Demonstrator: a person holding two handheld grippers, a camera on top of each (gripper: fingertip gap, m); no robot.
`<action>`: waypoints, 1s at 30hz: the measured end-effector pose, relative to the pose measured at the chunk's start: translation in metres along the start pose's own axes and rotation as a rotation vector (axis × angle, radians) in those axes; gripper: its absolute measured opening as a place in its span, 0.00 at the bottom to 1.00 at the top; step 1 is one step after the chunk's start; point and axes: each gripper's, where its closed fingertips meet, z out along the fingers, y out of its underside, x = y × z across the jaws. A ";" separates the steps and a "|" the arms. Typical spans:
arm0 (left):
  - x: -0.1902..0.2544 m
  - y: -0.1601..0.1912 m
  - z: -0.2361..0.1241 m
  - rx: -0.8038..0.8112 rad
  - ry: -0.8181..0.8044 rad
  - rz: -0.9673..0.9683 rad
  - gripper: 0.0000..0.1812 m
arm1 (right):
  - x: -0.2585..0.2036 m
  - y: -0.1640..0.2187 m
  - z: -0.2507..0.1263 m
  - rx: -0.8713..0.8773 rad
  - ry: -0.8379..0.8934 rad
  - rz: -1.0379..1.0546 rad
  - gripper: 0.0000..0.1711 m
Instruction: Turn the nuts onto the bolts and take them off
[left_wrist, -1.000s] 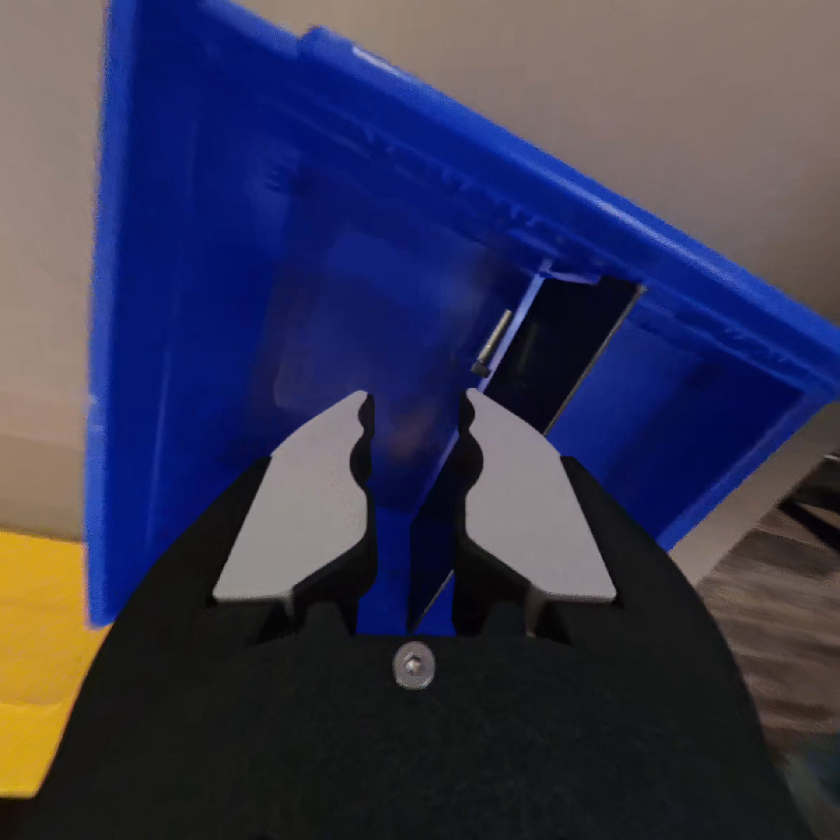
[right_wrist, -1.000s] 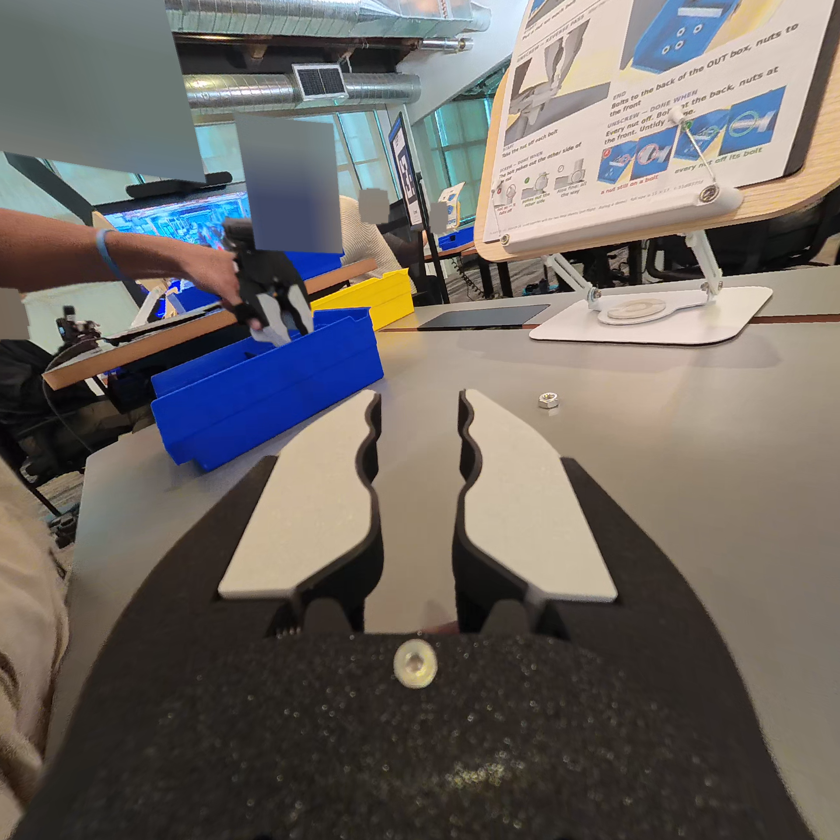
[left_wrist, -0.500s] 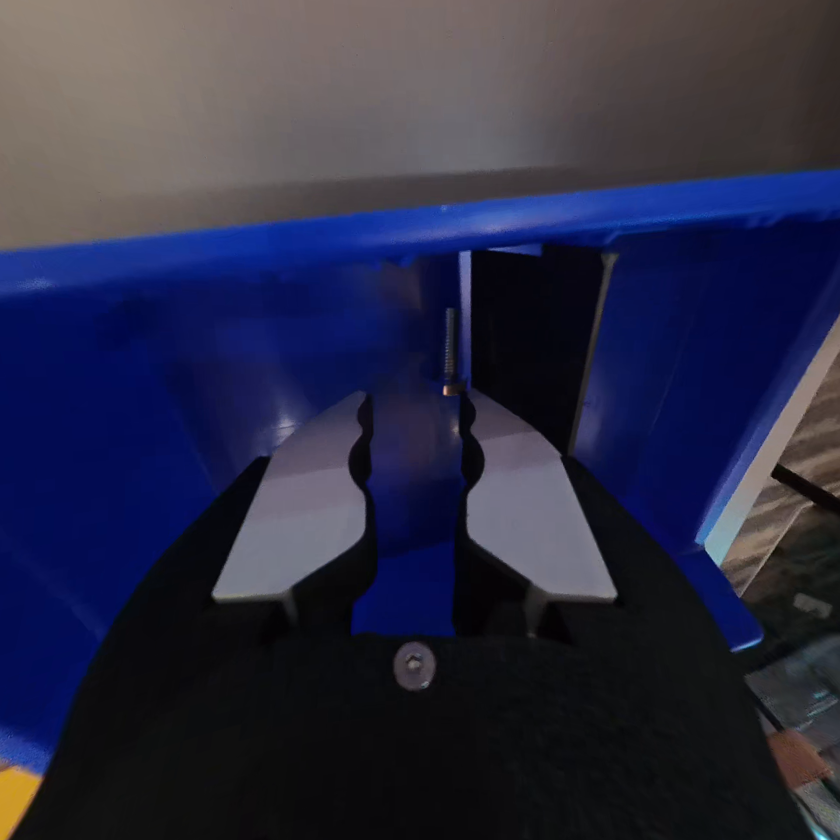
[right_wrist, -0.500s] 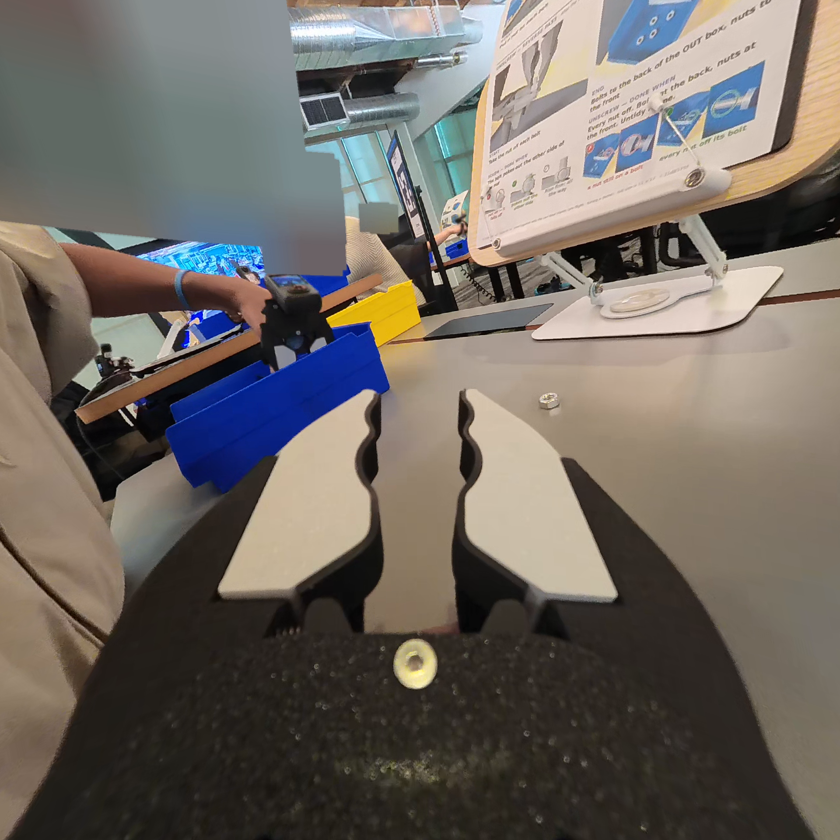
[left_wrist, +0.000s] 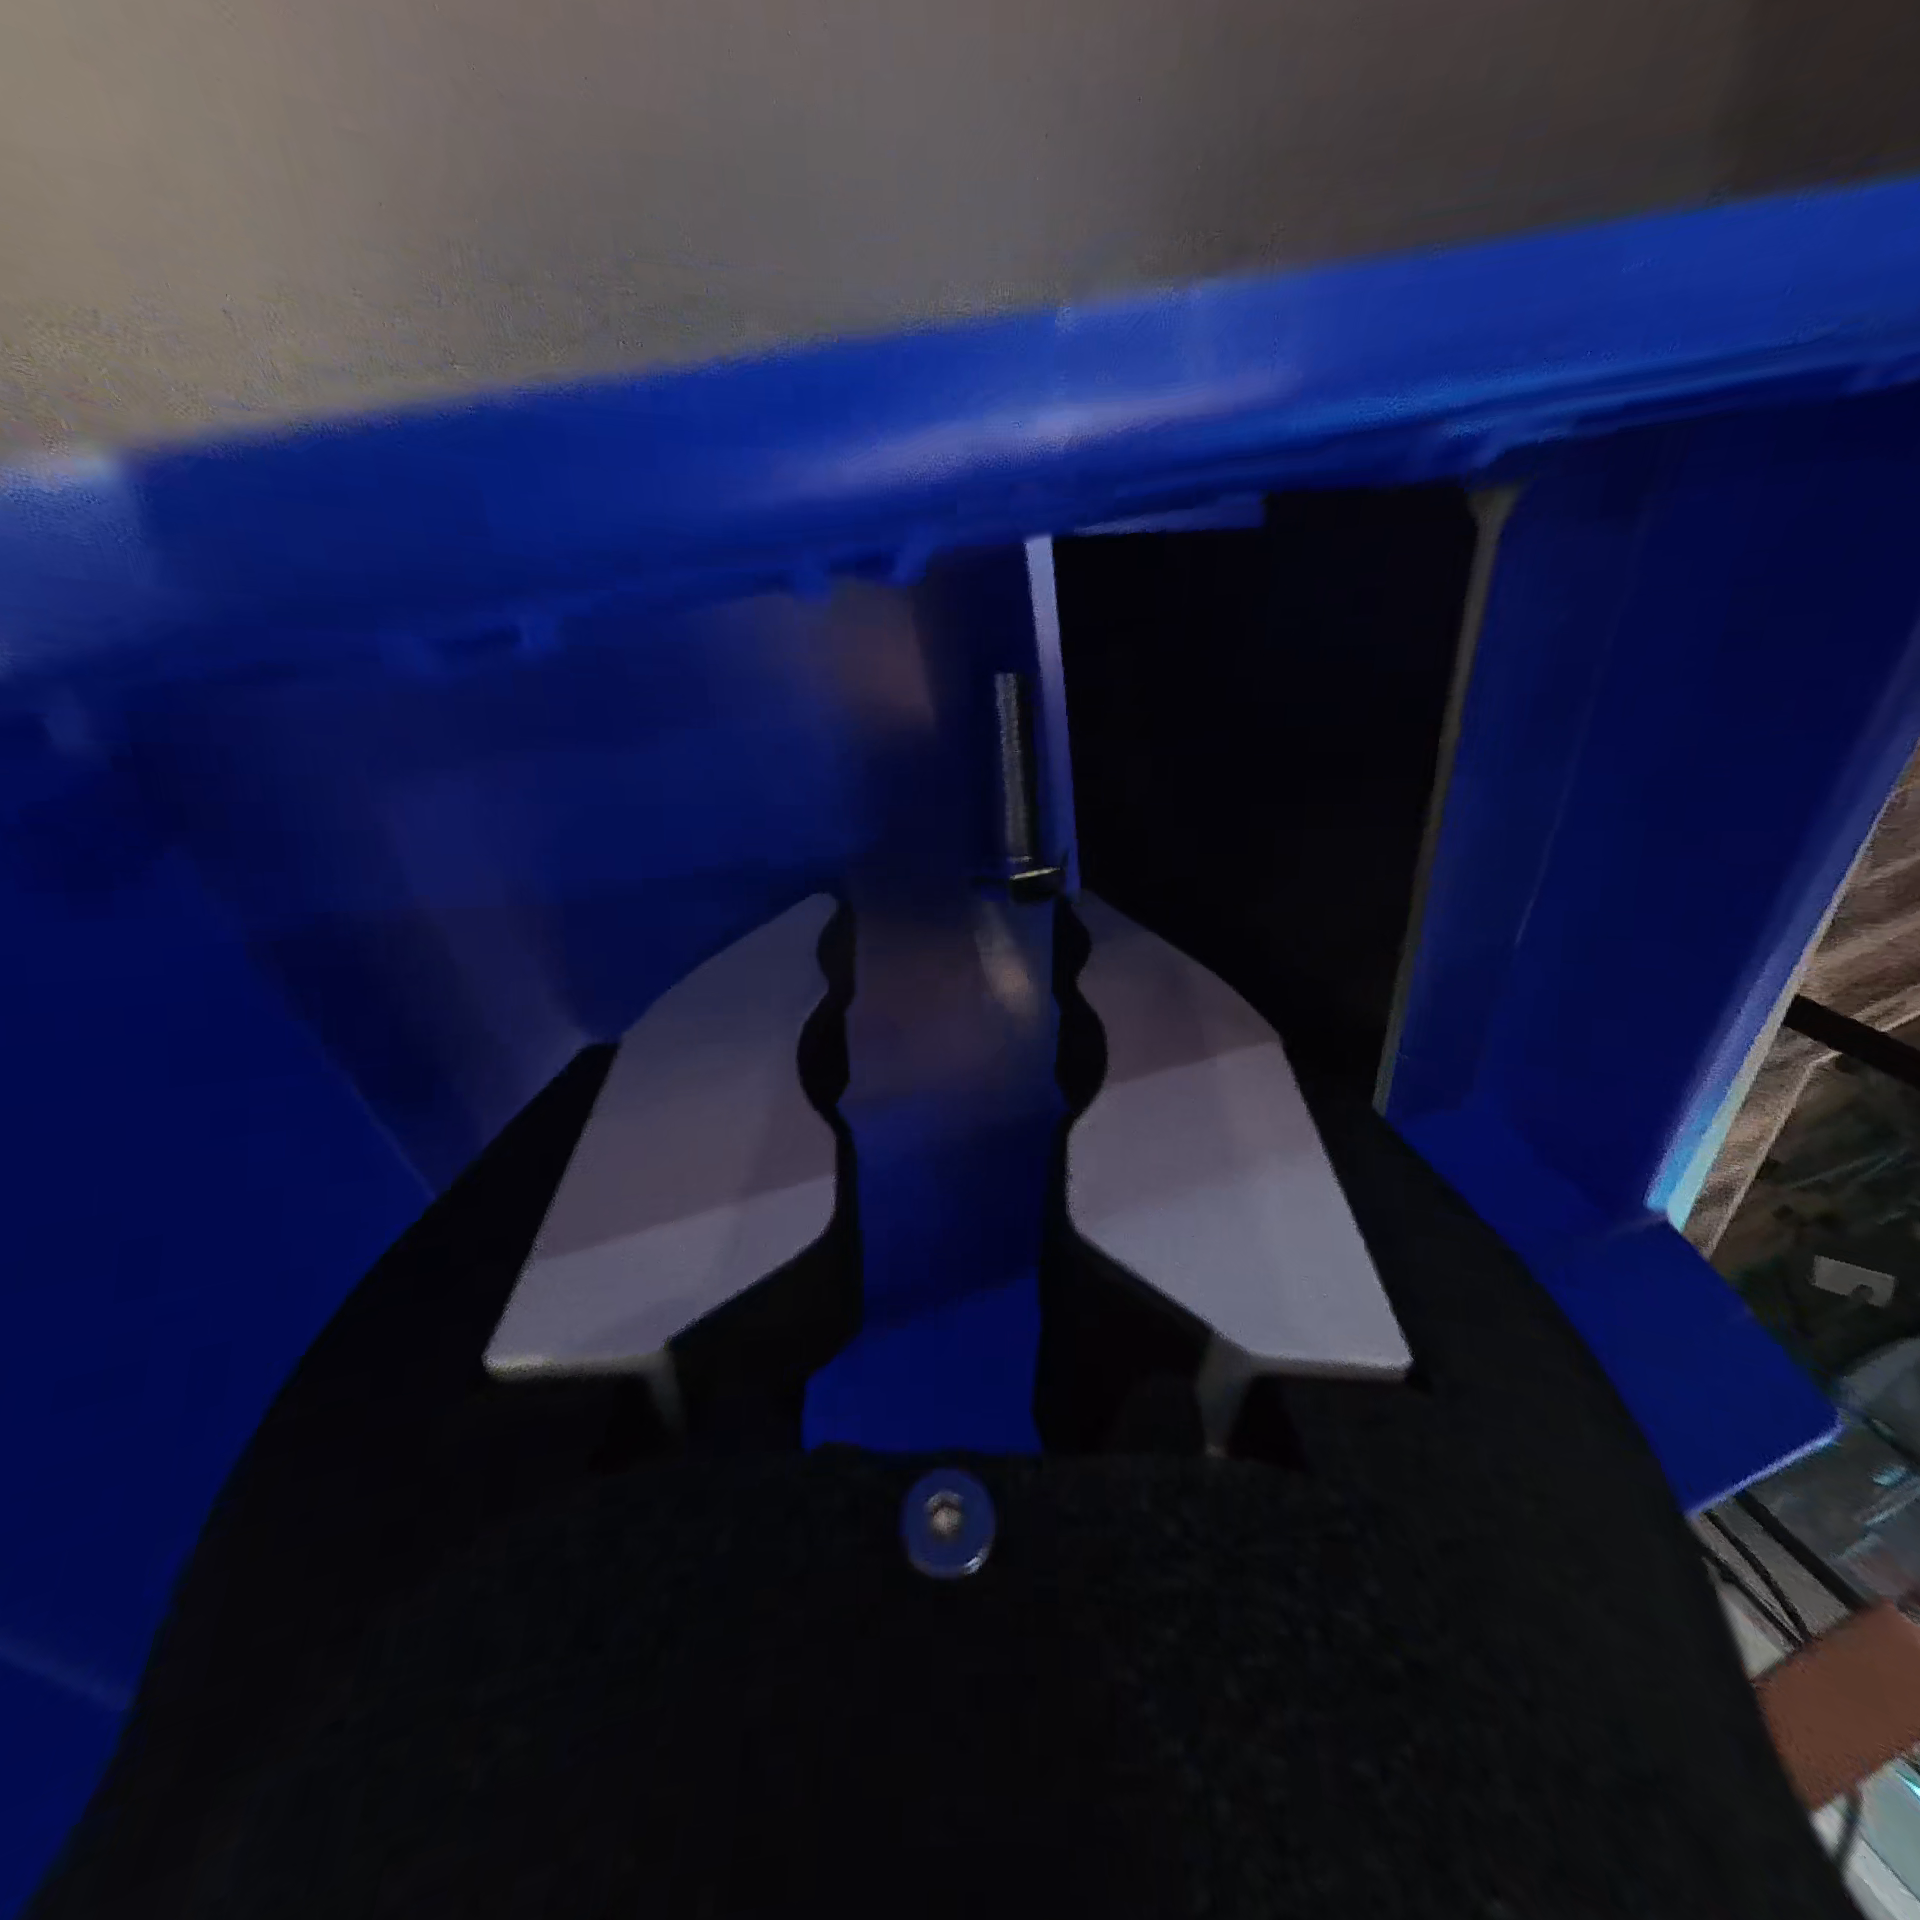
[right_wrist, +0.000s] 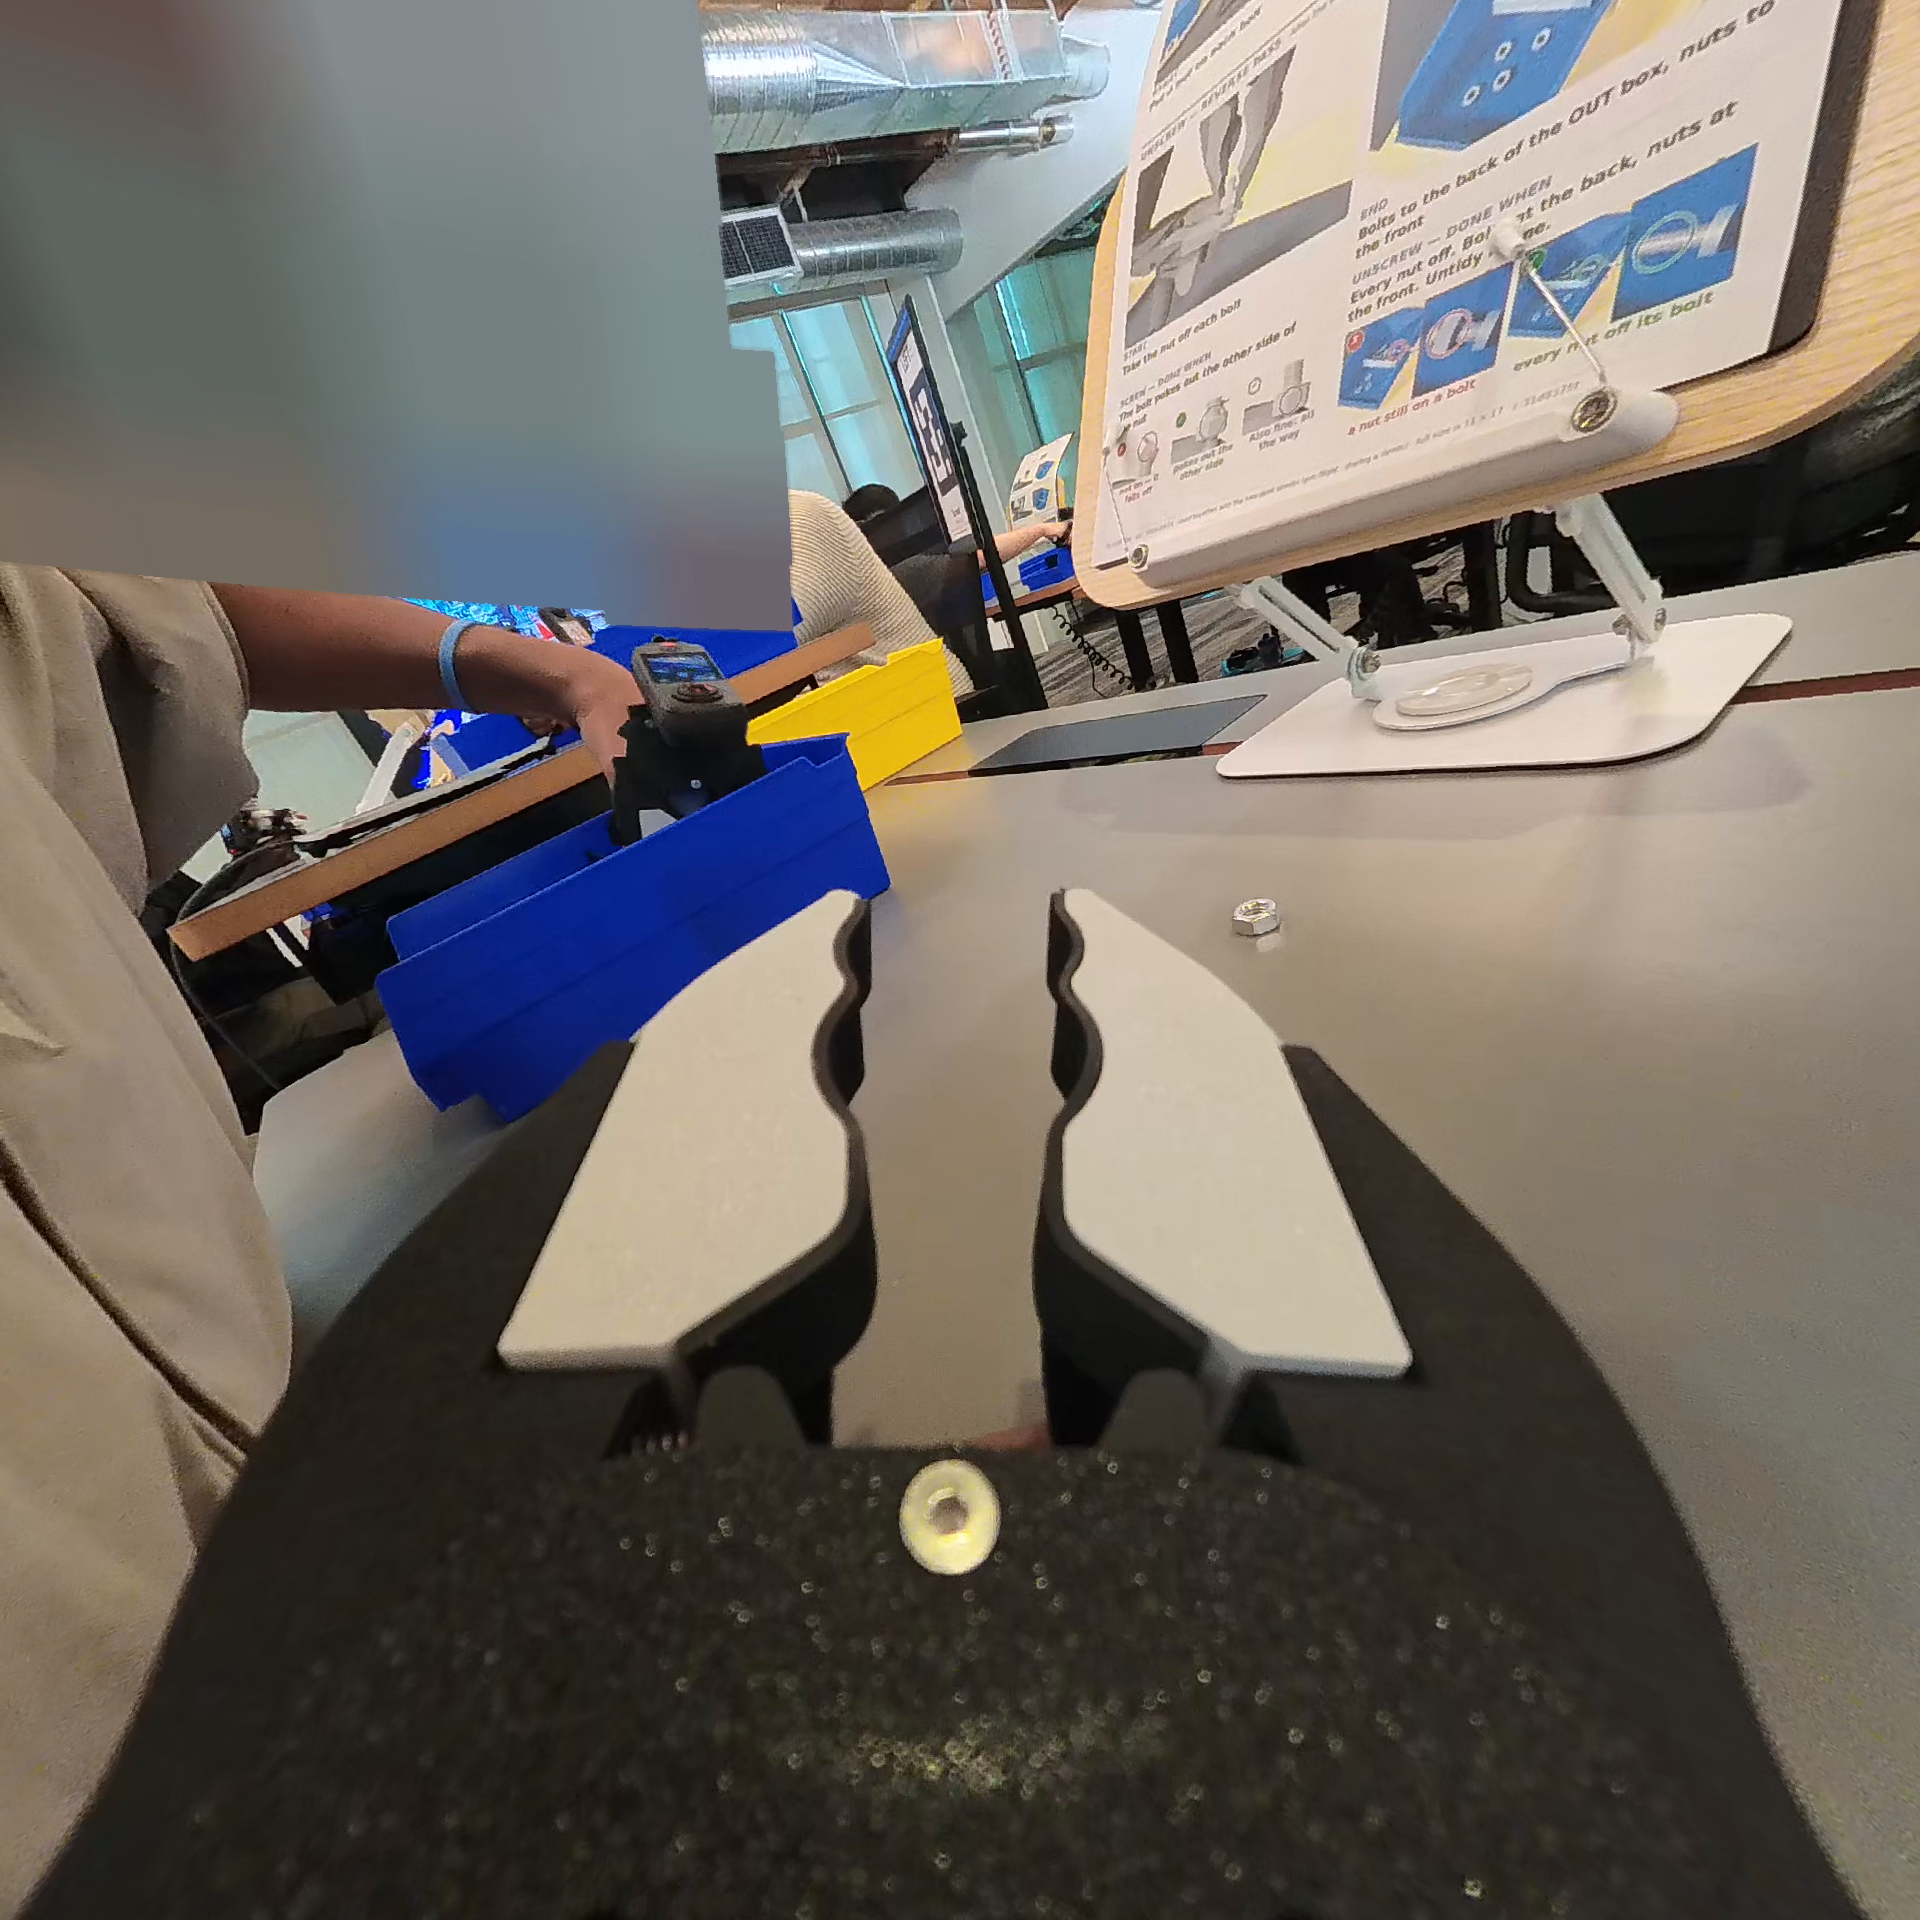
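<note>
My left gripper is open and empty, lowered inside the blue bin. A small metal bolt lies on the bin floor just beyond my right fingertip, against a black divider. My right gripper is open and empty, low over the grey table. A silver nut lies on the table just right of its tips. In the right wrist view the left gripper shows dipped into the blue bin, held by a hand.
A yellow bin stands behind the blue one. A white stand holding an instruction board is at the back right. A wooden board and other desks lie beyond the table's left edge. The silver nut is about 20 cm from my right fingertips and 35 cm from my left.
My left gripper has swung over the blue bin and dropped into it, closing in on the bolt. My right gripper has stayed nearly still over the table.
</note>
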 end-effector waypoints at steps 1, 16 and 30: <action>-0.001 -0.003 0.000 0.012 -0.007 0.009 0.20 | 0.000 0.000 0.000 0.000 0.001 0.001 0.19; -0.010 0.002 -0.008 0.037 -0.162 0.029 0.20 | 0.000 0.000 0.001 -0.006 -0.009 0.013 0.19; -0.008 -0.018 -0.014 0.125 -0.175 0.215 0.24 | 0.001 0.001 0.001 -0.007 0.009 0.003 0.19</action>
